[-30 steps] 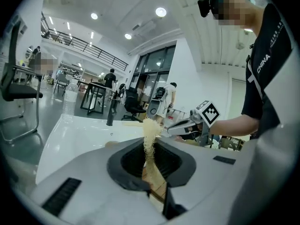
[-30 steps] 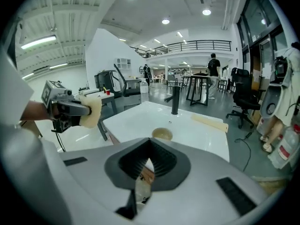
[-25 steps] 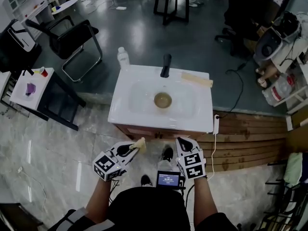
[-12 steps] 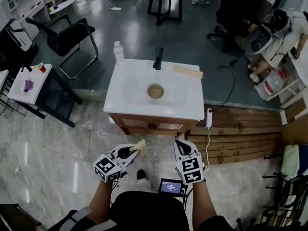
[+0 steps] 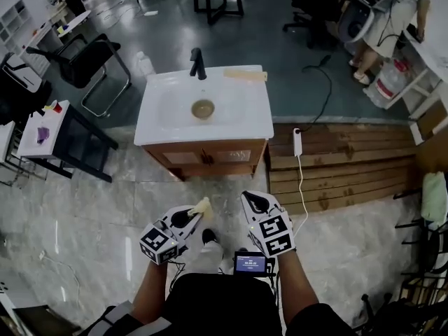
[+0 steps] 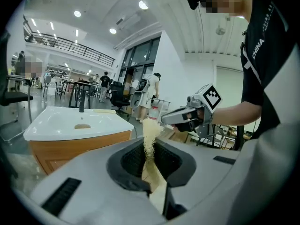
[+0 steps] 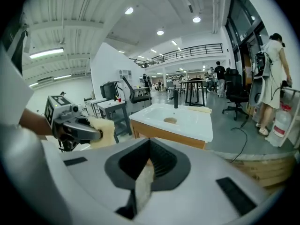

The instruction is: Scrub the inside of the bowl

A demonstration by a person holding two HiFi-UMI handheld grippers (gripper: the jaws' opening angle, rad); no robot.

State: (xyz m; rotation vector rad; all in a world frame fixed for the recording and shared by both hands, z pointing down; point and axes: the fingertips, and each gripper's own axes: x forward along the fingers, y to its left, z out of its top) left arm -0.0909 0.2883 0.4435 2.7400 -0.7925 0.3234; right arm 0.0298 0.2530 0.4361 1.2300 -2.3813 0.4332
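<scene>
Low in the head view, near bottom centre, the left gripper [image 5: 197, 214] is clamped on a pale, fibrous scrub pad [image 5: 203, 205]. The left gripper view shows the pad pinched between the jaws with its frayed end sticking out past them. Just to its right, the right gripper [image 5: 248, 197] has its jaws pressed together and holds nothing.

The bowl [image 5: 203, 108] sits in the middle of the white sink [image 5: 157, 128] at upper centre, well apart from both grippers. Scrubbing has evidently not begun; the step in hand looks like the approach.

To do it well, the person should bring the pad in over the sink's front rim and lead with the protruding end, so that fibre and not jaw meets the bowl's inner wall. A light bowl will likely skate in a smooth basin. The right gripper would therefore do best to open and pinch the rim before any pressure goes on.

Behind the bowl stands a black faucet [image 5: 198, 63], which may crowd a reach from the far side. A wooden piece [image 5: 245, 75] lies along the sink's back edge, and a clear bottle [image 5: 145, 65] stands at its upper left corner. Left of the sink are a black chair [image 5: 87, 58] and a small table [image 5: 42, 128]. A power strip [image 5: 297, 142] lies on wooden planking [image 5: 336, 166] to the right, off the direct path.
</scene>
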